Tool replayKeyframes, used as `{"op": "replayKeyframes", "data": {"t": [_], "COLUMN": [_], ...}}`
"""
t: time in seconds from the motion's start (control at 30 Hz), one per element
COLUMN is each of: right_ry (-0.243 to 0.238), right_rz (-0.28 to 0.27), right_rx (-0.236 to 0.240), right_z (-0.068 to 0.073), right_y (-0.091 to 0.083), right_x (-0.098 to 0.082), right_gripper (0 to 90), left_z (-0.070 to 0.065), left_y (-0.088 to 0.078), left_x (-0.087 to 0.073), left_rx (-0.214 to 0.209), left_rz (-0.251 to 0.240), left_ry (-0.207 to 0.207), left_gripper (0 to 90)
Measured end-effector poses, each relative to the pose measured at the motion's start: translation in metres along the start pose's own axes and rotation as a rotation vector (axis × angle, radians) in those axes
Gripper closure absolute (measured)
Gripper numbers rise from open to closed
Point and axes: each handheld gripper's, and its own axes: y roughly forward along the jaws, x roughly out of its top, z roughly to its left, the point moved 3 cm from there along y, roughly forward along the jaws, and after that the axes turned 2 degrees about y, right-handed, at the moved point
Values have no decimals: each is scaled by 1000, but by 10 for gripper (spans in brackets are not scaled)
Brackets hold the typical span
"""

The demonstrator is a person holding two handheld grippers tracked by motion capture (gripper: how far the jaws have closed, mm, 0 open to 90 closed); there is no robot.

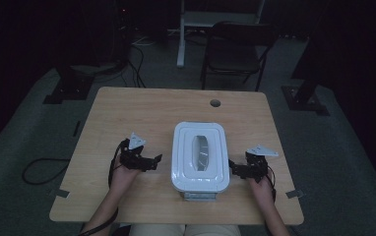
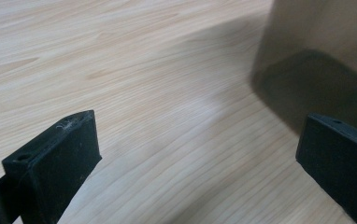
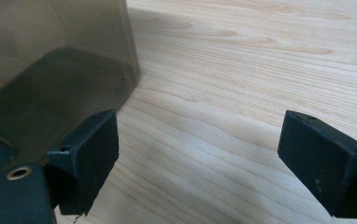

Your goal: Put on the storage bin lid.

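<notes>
Jaws of both grippers stand apart with bare wood between them, clamped on nothing.

Table (image 1: 127, 118): light wood, rectangular, round cable hole (image 1: 215, 103) near the far edge. Grain runs clean in both gripper views.

Box (image 1: 200, 156): white lidded container, rounded corners, standing upright near the middle of the table, a little toward the person's edge. Lid is on; an oblong recessed handle (image 1: 202, 152) sits in the lid's centre. In the gripper views the box's wall looks smoky and translucent: at the upper right in the left gripper view (image 2: 321, 51), at the upper left in the right gripper view (image 3: 50, 60), with its bottom edge resting on the wood.

Left gripper (image 1: 157, 160): held just beside the box's left wall, tips pointing toward it, a small gap showing from above. In its own view (image 2: 195, 154) one jaw lies close to the box's wall; whether it touches, I cannot tell.

Right gripper (image 1: 232, 166): just beside the box's right wall, tips toward it, at about the same depth as the left one. In its own view (image 3: 200, 158) the near jaw overlaps the box's lower corner; contact cannot be judged.

Grey three-cornered plates top both grippers. Forearms enter from the near edge.
</notes>
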Motion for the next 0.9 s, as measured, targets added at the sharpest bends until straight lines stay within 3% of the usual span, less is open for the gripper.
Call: {"op": "replayKeyframes", "data": {"t": [0.47,0.57,0.9], "right_ry": [-2,13,35], "right_rz": [-22,-27,-49], "right_rx": [-43,-46,-78], "right_z": [-10,-14,-24], "right_y": [-15,-18,-36], "right_x": [-7,-8,-14], "right_gripper": [123,122,122], "left_z": [35,43,63], "left_y": [-27,-33,-51], "left_x": [-22,-25,-48], "left_rx": [110,112,179], "left_rz": [22,24,57], "left_ry": [-92,-124,-150], "left_gripper": [4,4,4]}}
